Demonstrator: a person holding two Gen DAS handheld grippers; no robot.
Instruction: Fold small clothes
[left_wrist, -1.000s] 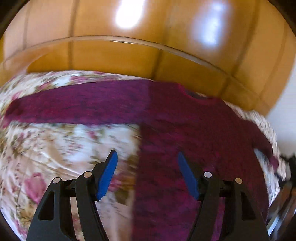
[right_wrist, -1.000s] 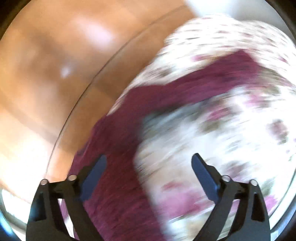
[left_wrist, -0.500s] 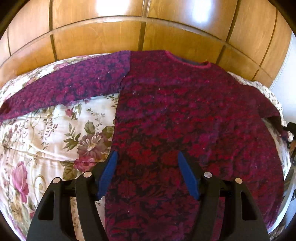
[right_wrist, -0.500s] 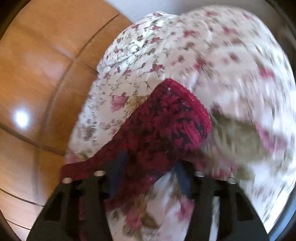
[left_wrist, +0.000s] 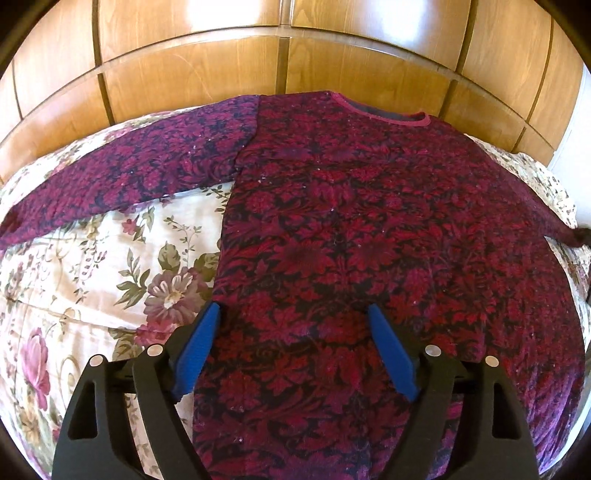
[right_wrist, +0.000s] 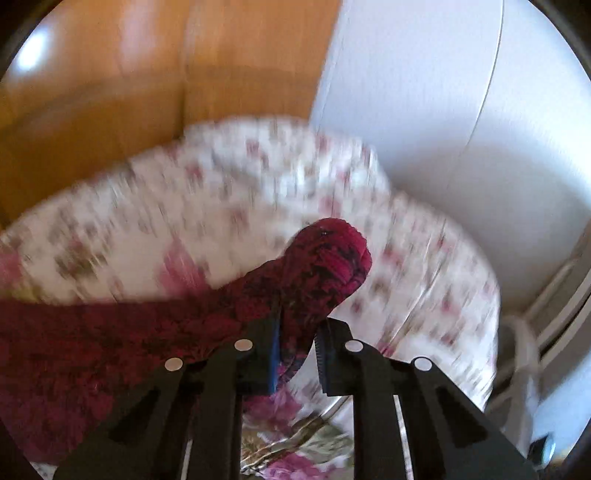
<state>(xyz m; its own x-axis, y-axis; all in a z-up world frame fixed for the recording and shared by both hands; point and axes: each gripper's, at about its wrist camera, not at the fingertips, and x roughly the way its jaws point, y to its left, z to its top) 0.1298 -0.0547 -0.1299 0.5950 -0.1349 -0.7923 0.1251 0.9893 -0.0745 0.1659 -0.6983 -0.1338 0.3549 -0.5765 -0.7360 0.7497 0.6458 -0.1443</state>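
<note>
Now the right claw is closing its jaws on the cuff of the crimson sweater, which lies flat on the floral bedspread. Meanwhile the left claw hovers empty over the hem, its jaws opening. A firm bite before carrying the sleeve across the body looks wise, lest the knit slip out.

A bed under a cream floral cover, its far edge against wood panelling. Directly on it, spread flat, a dark red patterned sweater: neckline at the far edge, body across the middle and right, one sleeve stretched out toward the left edge, the other running off to the right edge, its cuff raised off the cover.
</note>
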